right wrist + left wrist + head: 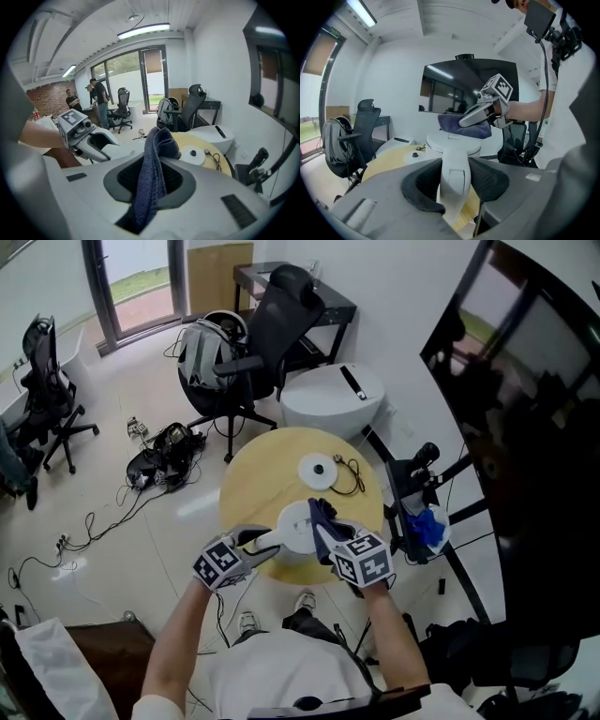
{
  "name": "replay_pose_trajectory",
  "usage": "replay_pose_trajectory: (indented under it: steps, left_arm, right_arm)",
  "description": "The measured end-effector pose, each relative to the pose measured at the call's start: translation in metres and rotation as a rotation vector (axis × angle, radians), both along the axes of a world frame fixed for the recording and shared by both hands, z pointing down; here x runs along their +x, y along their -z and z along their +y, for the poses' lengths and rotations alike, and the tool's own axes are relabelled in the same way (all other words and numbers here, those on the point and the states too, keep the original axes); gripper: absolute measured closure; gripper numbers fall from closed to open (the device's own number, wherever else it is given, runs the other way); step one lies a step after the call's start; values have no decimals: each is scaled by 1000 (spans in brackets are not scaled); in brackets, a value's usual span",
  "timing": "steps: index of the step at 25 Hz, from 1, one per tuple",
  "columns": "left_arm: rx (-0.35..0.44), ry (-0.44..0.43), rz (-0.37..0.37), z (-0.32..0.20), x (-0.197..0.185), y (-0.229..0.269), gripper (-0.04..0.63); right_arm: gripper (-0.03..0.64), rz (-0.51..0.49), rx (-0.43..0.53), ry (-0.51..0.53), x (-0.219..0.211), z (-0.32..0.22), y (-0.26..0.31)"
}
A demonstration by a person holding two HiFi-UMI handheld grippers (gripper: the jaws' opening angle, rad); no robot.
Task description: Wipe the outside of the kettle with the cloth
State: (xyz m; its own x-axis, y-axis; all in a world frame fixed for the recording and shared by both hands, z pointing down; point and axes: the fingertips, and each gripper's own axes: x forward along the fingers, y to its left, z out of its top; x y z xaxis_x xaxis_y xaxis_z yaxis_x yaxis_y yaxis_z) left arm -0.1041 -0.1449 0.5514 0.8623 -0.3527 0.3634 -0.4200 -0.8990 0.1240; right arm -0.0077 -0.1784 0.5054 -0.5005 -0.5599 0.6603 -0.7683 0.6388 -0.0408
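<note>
Gripping the kettle handle [453, 174] with our left gripper [263, 544], we pinch the cloth [152, 178] in our right gripper [326, 533] atop the kettle [295, 525]. Sides seem left.

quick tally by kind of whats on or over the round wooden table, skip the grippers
kettle: 1
cloth: 1
kettle base: 1
cord: 1
total: 4

Table [253, 474]: round, pale wood.
White disc [317, 468]: near table's far edge.
Black cable [350, 474]: just beside disc, toward the right edge.
Office chair [272, 324]: beyond table.
</note>
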Motion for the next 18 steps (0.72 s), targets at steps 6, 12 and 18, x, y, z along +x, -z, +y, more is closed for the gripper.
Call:
replay_pose_trajectory:
  steps: [6,12,18]
  left_arm:
    - [-32,-22,-10,-8,2,0,419]
    - [-27,-44,-20,-8,5,0,419]
    - [-27,-74,-41,-7,3,0,419]
  right_arm:
    - [548,-13,-54,103,-36,32,-4]
    - [548,-53,-16,174,-74,35,3]
    - [548,-222,-54,96,-68,56,-1]
